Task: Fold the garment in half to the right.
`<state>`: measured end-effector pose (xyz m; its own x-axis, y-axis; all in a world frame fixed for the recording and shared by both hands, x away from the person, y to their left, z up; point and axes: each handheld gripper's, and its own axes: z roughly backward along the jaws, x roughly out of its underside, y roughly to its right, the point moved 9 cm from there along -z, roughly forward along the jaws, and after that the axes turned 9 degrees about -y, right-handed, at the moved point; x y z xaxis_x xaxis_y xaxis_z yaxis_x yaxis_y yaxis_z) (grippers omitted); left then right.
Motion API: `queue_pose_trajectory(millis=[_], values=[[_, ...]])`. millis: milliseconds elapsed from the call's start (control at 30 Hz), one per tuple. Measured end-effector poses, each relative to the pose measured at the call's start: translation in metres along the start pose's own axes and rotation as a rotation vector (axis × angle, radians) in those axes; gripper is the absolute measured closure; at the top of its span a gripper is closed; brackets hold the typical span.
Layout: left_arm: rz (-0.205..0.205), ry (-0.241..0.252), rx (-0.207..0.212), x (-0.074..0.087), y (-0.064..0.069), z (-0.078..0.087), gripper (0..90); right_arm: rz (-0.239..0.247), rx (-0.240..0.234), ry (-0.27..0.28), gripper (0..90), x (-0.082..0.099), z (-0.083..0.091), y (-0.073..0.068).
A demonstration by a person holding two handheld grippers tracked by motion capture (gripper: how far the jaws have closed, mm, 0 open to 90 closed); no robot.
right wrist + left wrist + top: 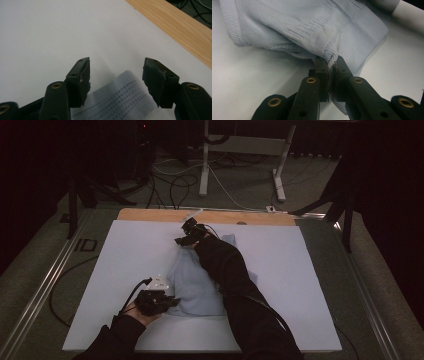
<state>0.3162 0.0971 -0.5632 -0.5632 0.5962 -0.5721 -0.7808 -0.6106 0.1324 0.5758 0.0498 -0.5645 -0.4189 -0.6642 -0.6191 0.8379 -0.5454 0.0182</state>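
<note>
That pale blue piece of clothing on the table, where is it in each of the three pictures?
High view: the pale blue garment lies mid-table, partly under the right forearm.
Left gripper view: it spans the top, one fold pinched by the left gripper.
Right gripper view: its edge sits at bottom centre, within the open right gripper.
Shared landmark: the white table cover.

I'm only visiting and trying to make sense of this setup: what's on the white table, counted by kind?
Pale blue knitted garment: 1, pinched in the shut left gripper
Hand-held black grippers: 2; the right gripper is open over the garment's far edge
White sheet covering the table: 1
Total: 4
</note>
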Motion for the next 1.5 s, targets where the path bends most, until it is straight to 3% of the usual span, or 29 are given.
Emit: queue_pose_trajectory(millis=[300, 667, 733, 833, 1100, 1300, 1500], values=[[0.004, -0.003, 0.004, 0.001, 0.0, 0.0, 85.5, -0.001, 0.019, -0.082, 43.2, 0.006, -0.016, 0.001], [0.008, -0.008, 0.007, 0.002, -0.001, -0.002, 85.6, 0.032, 0.048, -0.141, 55.0, 0.014, -0.022, 0.002], [0.008, -0.011, 0.006, 0.002, -0.001, -0.002, 85.5, 0.03, 0.051, -0.139, 57.3, 0.014, -0.022, 0.002], [0.007, -0.014, 0.007, 0.003, -0.001, -0.002, 85.5, 0.039, 0.042, -0.147, 68.1, 0.014, -0.022, -0.001], [0.014, -0.016, 0.009, 0.003, -0.002, -0.004, 85.5, 0.051, 0.046, -0.168, 80.9, 0.014, -0.02, -0.002], [0.021, -0.018, 0.013, 0.004, -0.003, -0.004, 85.5, 0.059, 0.059, -0.169, 84.7, 0.013, -0.018, -0.003], [0.022, -0.019, 0.013, 0.004, -0.003, -0.003, 85.5, 0.08, 0.068, -0.124, 85.0, 0.002, -0.004, -0.002]])
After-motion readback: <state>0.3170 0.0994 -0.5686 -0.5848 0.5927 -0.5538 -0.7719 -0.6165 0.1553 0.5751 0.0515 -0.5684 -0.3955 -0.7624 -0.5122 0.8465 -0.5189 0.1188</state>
